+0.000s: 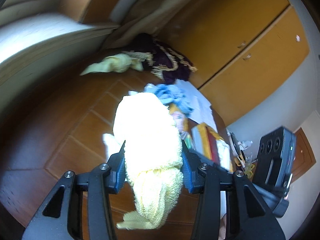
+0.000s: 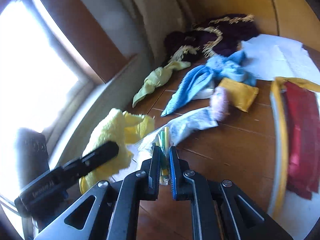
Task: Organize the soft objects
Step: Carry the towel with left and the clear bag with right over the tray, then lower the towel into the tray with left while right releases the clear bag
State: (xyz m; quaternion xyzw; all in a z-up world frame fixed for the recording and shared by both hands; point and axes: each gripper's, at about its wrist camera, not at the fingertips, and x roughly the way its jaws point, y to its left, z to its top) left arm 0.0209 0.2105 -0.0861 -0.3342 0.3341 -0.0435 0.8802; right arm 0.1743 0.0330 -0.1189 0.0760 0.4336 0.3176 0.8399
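Yellow towel [image 1: 149,138] clamped in left gripper [image 1: 153,150], lifted over wooden table [image 1: 60,132]. Right gripper [image 2: 164,154] pinches plastic bag of pens [image 2: 166,138]. Blue cloth [image 2: 202,80], purple fringed fabric [image 2: 220,36] beyond; window [image 2: 30,60] left.

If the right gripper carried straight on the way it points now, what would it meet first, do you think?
Probably the white plastic wrapper lying just ahead of the right gripper, which is shut on a clear bag of pens; beyond lies the blue cloth. Depth is uncertain.
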